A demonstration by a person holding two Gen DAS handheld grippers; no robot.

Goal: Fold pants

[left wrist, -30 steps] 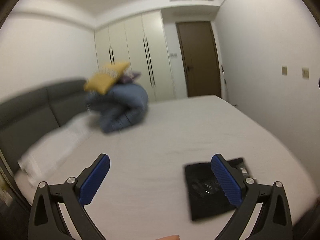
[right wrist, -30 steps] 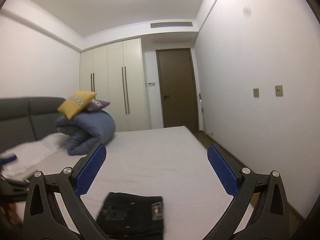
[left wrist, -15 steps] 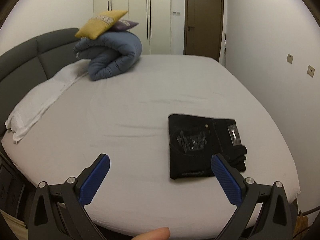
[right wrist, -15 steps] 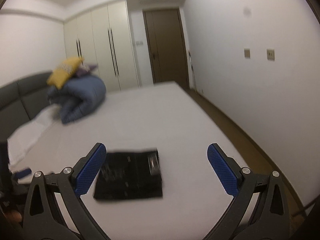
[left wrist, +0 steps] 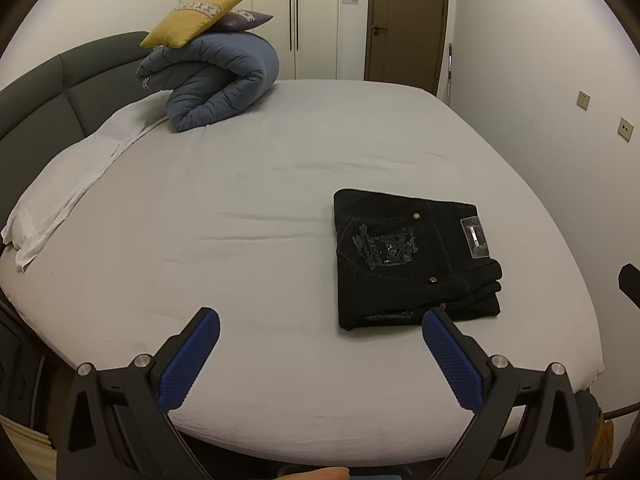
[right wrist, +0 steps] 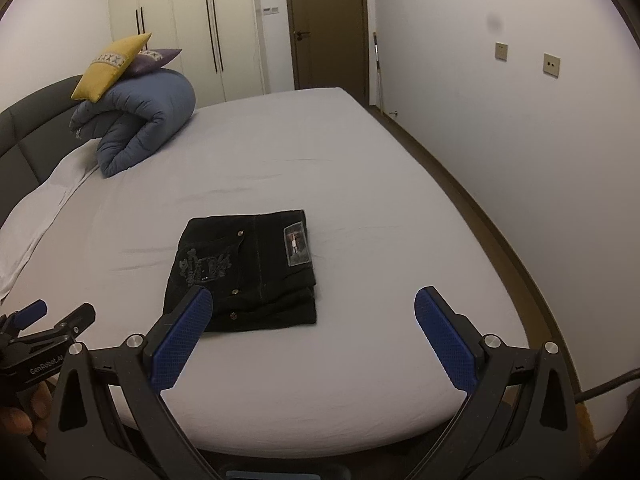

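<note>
Black pants (left wrist: 412, 256) (right wrist: 244, 270) lie folded into a compact rectangle on the grey bed sheet (left wrist: 248, 184) (right wrist: 360, 184), back pocket embroidery and a leather waist patch facing up. My left gripper (left wrist: 320, 322) hovers open above the near edge of the bed, to the left of and nearer than the pants, holding nothing. The right gripper (right wrist: 312, 300) is open too and empty, held above the bed's near edge, with its left blue pad (right wrist: 180, 336) overlapping the pants' near corner in view. The left gripper (right wrist: 36, 316) also shows at the right wrist view's left edge.
A rolled blue duvet (left wrist: 220, 80) (right wrist: 136, 120) with a yellow cushion (left wrist: 196, 18) on top sits at the far left by the grey headboard (left wrist: 48, 92). A white pillow (left wrist: 68, 176) lies along the left side. A wall (right wrist: 520, 120) and a floor strip run along the right.
Both cameras have tilted down and pulled back, so the folded pants and bed now sit fuller in view. The pants have not moved, and both grippers stay open.
</note>
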